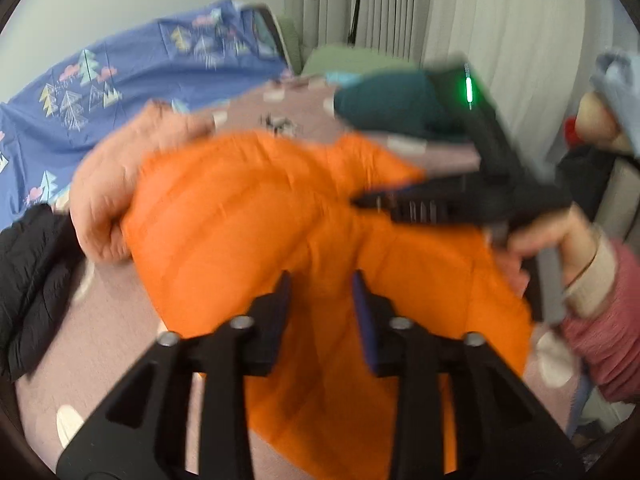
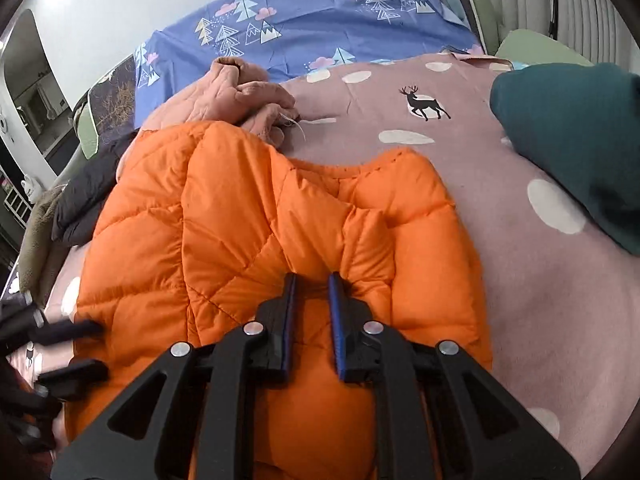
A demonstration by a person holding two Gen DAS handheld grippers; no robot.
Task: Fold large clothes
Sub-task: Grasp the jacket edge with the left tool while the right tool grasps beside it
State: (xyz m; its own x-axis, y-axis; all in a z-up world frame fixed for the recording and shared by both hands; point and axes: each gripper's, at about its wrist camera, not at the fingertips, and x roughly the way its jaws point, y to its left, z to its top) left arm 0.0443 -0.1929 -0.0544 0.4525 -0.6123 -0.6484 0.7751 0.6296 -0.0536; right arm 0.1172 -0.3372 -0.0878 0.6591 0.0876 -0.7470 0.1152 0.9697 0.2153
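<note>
An orange quilted jacket (image 1: 240, 208) (image 2: 240, 208) lies bunched on the mauve dotted bedcover (image 2: 540, 280). In the right wrist view my right gripper (image 2: 313, 282) has its jaws narrowed on a raised fold of the jacket's near part, and creases spread out from the tips. The blurred left wrist view shows this right gripper (image 1: 360, 201) low over the jacket, held by a hand (image 1: 560, 240). My left gripper (image 1: 321, 284) hovers open over the jacket with nothing between its fingers. It also shows at the jacket's left edge as the left gripper (image 2: 76, 350).
A pink quilted jacket (image 2: 240, 92) lies behind the orange one. A black jacket (image 2: 88, 196) sits at the left. A teal garment (image 2: 568, 136) rests on the right. A blue tree-print sheet (image 2: 300, 20) covers the far side, with curtains (image 1: 400, 8) beyond.
</note>
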